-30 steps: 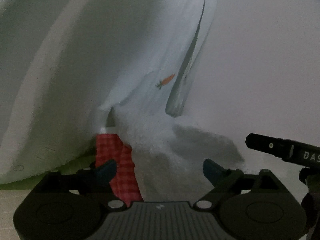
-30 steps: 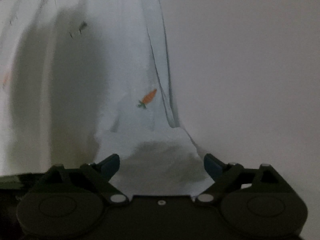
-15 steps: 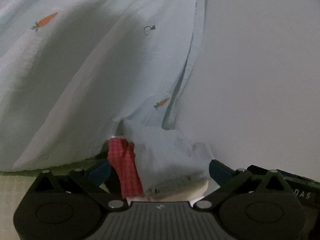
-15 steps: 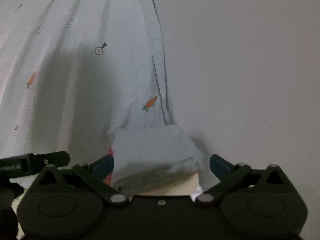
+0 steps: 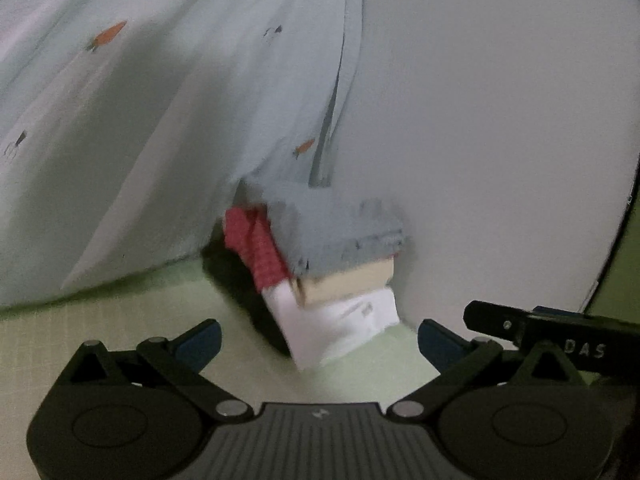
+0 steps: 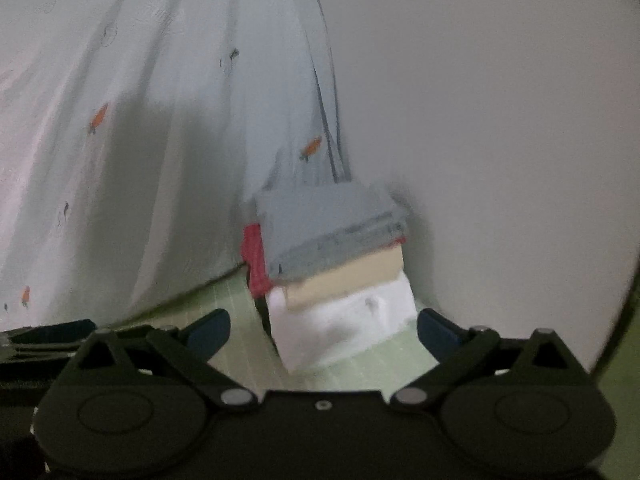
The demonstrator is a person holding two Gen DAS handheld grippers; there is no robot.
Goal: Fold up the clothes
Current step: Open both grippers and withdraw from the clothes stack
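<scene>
left gripper (image 5: 318,334) apart | right gripper (image 6: 323,326) apart | green mat (image 5: 120,340) | clothes stack (image 6: 332,256) by grey wall (image 6: 480,120)

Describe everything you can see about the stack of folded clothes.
The stack of folded clothes stands on the green mat against the white wall, beside a carrot-print curtain. From the top: a grey layer, a beige one, a white one, with a red checked piece showing on its left side. The images are blurred; neither gripper touches it.
</scene>
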